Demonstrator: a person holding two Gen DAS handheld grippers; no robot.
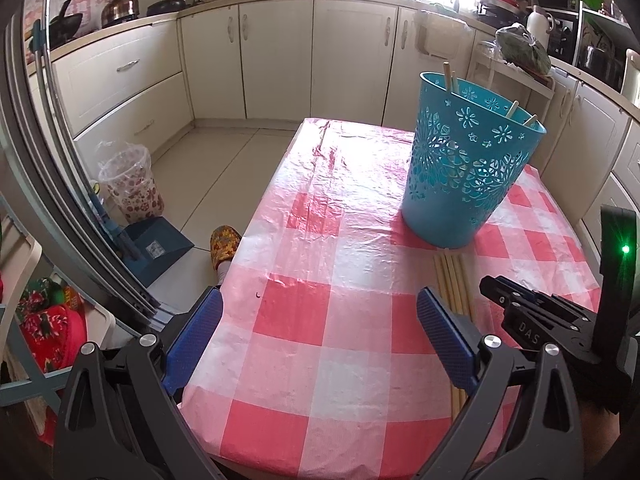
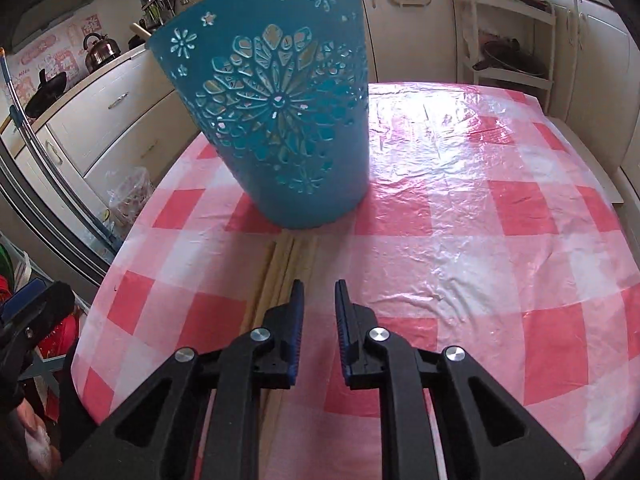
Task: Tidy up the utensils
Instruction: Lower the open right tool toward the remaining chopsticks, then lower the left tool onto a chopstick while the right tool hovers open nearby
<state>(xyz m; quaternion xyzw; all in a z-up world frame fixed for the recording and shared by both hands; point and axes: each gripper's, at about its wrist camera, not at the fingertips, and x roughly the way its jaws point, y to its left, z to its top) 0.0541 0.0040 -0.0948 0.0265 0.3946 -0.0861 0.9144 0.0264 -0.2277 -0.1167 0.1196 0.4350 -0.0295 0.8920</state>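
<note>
a: what is seen on the table (image 1: 320, 360)?

b: a pink and white checked plastic cloth is spread over it. a blue cut-out basket (image 1: 468, 168) is stood upright toward the far right part of the cloth, and a few chopstick ends (image 1: 447, 74) are seen sticking up above its rim.

a: and the loose chopsticks (image 2: 280, 272)?

b: a bundle of pale wooden sticks is laid flat on the cloth, one end just at the foot of the basket, the rest running back toward the near edge. in the left wrist view they are partly hidden behind the right-hand blue pad.

a: how is the left gripper (image 1: 320, 332) held?

b: its jaws are spread wide, nothing between them, over the near part of the cloth.

a: the right gripper (image 2: 319, 292)?

b: its jaws are drawn close with a narrow gap left, and only cloth is seen in that gap. the sticks lie just to the left of its left finger; no grip on them is shown.
</note>
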